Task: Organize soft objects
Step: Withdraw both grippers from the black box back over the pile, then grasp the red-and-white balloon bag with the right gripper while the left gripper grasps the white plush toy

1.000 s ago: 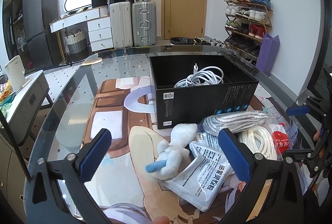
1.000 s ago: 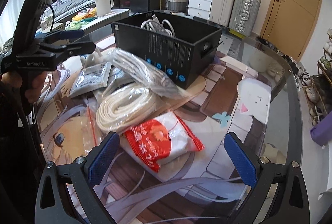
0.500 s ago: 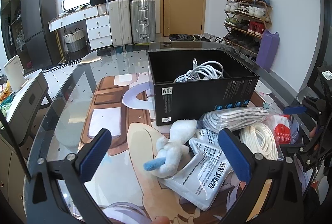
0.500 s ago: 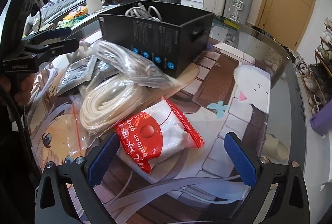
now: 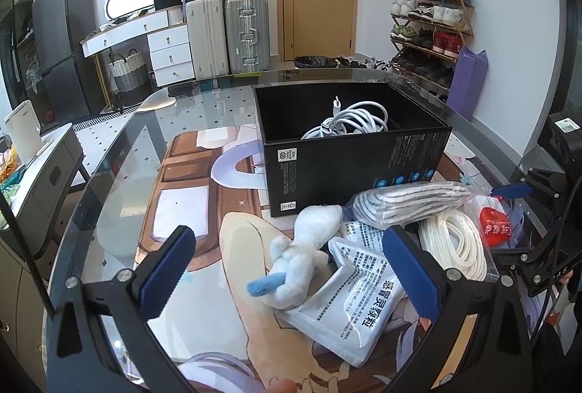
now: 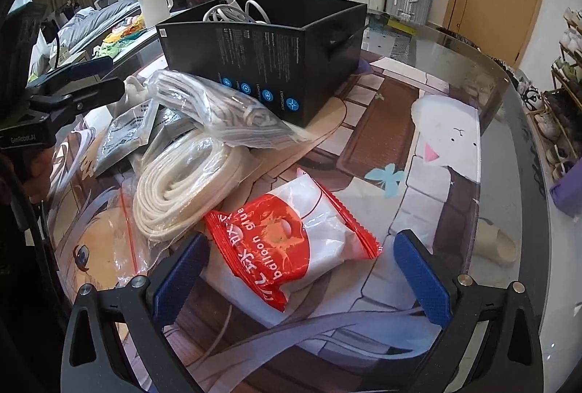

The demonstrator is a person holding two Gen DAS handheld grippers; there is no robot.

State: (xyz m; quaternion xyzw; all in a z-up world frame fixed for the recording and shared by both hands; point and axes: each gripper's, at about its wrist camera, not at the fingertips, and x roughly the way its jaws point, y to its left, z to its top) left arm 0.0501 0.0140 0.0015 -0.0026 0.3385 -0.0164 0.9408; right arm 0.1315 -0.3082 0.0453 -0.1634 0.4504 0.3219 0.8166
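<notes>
Glass bench [image 5: 120, 153] carries black box [image 5: 349, 171], white cable [image 5: 349, 118] coiled inside. Soft items heaped in front: rope coil [image 6: 182, 182], red-white packet [image 6: 291, 243], plush toy [image 5: 302, 251]. Left hand-held gripper [image 5: 291, 273] open over plush. Right hand-held gripper [image 6: 298, 276] open, straddling packet.

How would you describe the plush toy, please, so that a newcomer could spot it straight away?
Find the black box on the glass table; a heap of bagged items lies against its near side. At the heap's left end, lying on a white printed pouch, is the plush toy: fuzzy, pale, blue-tipped, the only unwrapped thing there.
</notes>
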